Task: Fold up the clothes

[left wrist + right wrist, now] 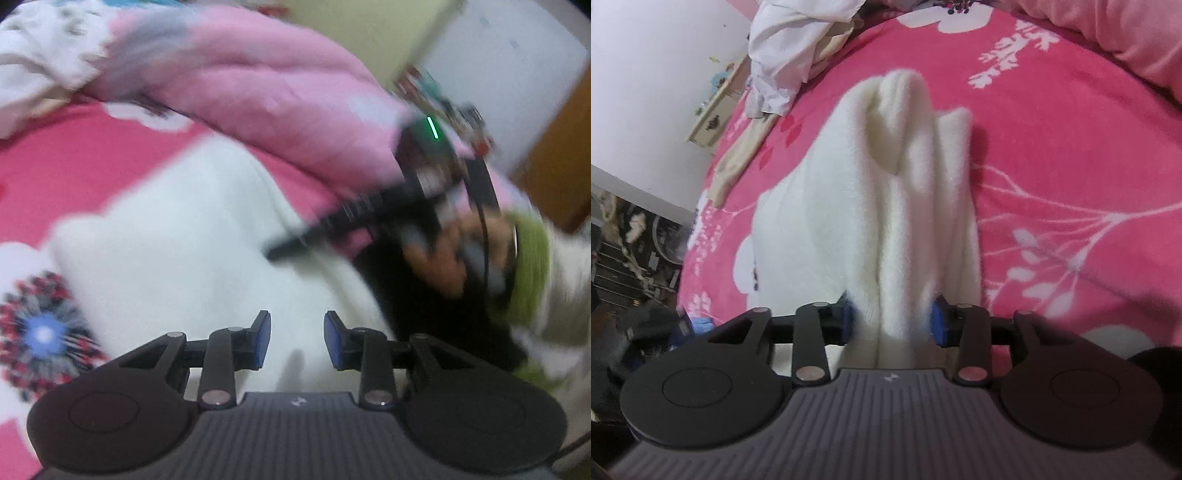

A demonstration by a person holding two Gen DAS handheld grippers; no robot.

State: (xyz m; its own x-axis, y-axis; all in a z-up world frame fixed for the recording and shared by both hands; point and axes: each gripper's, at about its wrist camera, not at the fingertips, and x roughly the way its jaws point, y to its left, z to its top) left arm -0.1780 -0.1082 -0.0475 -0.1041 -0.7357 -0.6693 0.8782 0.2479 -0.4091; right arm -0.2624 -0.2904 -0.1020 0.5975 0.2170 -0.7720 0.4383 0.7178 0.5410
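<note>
White fleece garment (864, 206) lies bunched on the pink floral bedspread (1052, 155), its near folds between the right gripper (892, 319) pads. Left gripper (297, 339) hovers released, empty. Judged mid-fold; next, left regrasps an edge.

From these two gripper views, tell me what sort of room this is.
Most likely a bedroom in a home. The white fleece garment lies on a bed covered by a pink floral bedspread, a thick pink quilt is bunched along one side, and more clothes are piled near the wall.
</note>
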